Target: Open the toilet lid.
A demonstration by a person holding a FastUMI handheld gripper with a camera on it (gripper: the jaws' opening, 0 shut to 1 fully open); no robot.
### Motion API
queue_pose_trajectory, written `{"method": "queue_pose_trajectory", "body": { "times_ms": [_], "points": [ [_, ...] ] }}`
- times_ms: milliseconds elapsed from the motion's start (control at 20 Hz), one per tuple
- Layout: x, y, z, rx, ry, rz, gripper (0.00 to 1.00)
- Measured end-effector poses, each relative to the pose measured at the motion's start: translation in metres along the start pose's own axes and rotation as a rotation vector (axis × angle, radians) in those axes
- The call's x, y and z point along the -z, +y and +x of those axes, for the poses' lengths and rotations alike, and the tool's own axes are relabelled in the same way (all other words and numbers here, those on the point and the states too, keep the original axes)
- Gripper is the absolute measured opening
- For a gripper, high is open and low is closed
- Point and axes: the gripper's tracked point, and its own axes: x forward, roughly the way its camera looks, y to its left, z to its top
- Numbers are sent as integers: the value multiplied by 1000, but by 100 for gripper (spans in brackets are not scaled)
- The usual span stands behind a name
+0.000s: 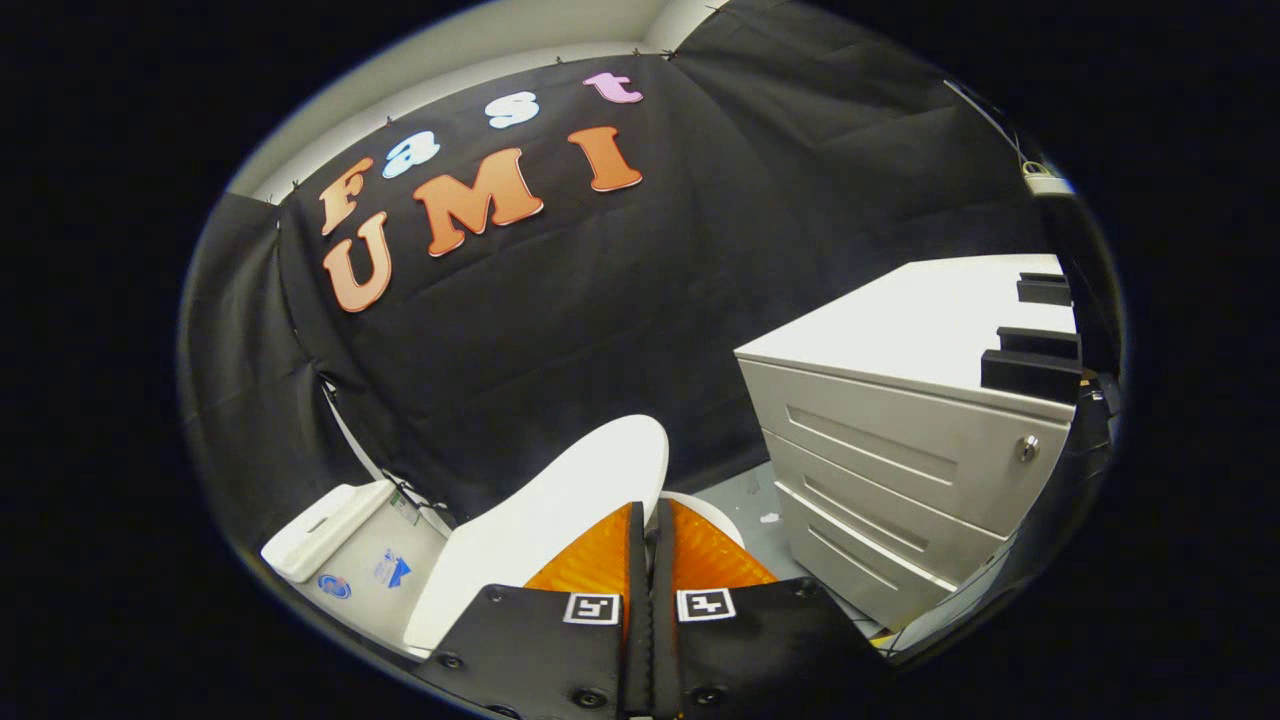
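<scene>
Just beyond the closed, empty tongs (650, 520), the toilet lid (560, 510) stands raised.

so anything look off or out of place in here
Nothing much. A small white scrap lies on the floor between the toilet and the drawer cabinet. The toilet lid is raised and tilted, just beyond the hand-held gripper, whose fingers are closed together.

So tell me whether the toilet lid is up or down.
Partly up: the toilet lid stands tilted, raised off the bowl rim, beside the shut gripper.
</scene>
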Motion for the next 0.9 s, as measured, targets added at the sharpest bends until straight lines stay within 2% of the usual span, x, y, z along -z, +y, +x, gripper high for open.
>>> {"method": "queue_pose_trajectory", "body": {
  "times_ms": [350, 600, 900],
  "points": [
    [-24, 26, -4, -52, -15, 41, 7],
    [-31, 39, 1, -67, -39, -87, 7],
    [1, 2, 10, -10, 31, -203, 7]
  ]
}}
